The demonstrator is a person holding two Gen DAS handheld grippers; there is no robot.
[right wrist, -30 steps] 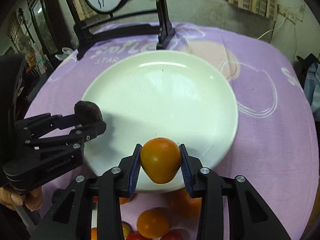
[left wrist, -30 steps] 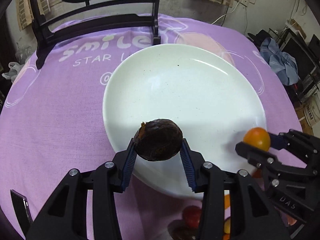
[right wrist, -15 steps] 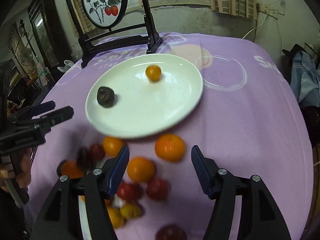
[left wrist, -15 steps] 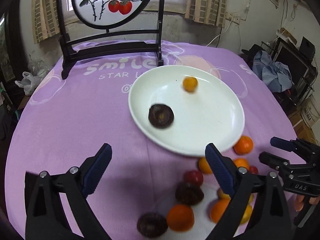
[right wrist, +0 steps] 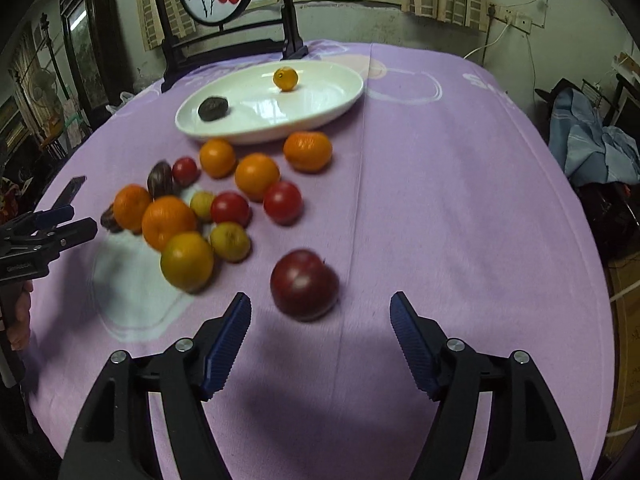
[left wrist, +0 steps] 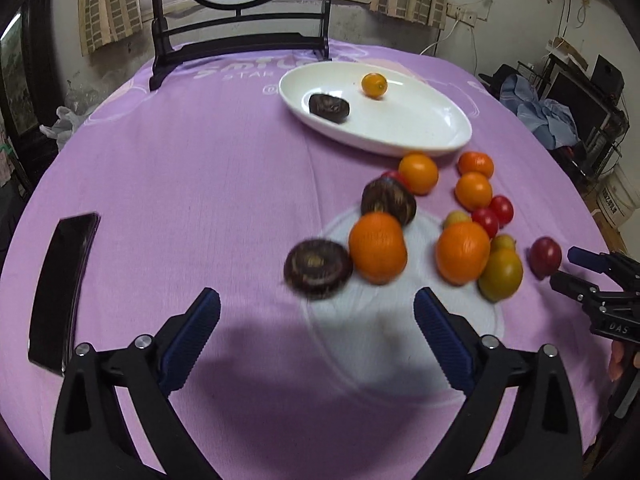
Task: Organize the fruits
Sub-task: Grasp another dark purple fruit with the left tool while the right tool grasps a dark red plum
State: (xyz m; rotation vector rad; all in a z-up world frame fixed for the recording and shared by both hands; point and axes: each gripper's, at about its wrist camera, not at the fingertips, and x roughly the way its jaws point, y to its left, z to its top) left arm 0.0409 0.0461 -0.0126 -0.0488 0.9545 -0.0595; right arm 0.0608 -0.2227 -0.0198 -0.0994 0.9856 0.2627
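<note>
A white plate (left wrist: 420, 128) (right wrist: 320, 108) stands at the far side of the purple table and holds a dark brown fruit (left wrist: 329, 107) (right wrist: 213, 108) and a small orange (left wrist: 374, 85) (right wrist: 285, 79). Several oranges, red tomatoes, dark fruits and yellow fruits lie loose in front of it. My left gripper (left wrist: 316, 332) is open and empty just behind a dark brown fruit (left wrist: 318, 269) and an orange (left wrist: 377, 253). My right gripper (right wrist: 320, 332) is open and empty just behind a dark red fruit (right wrist: 304, 289). Each gripper also shows in the other's view, the right (left wrist: 568, 266) and the left (right wrist: 68, 220).
A black phone (left wrist: 60, 288) lies on the table at the left. A black stand with a round painted panel (left wrist: 240, 40) stands behind the plate. Chairs, clothes and clutter (right wrist: 592, 140) lie beyond the table's right edge.
Both grippers let go of the dark fruit and the small orange onto the plate, opened wide, and pulled back and down toward the loose fruit at the near side.
</note>
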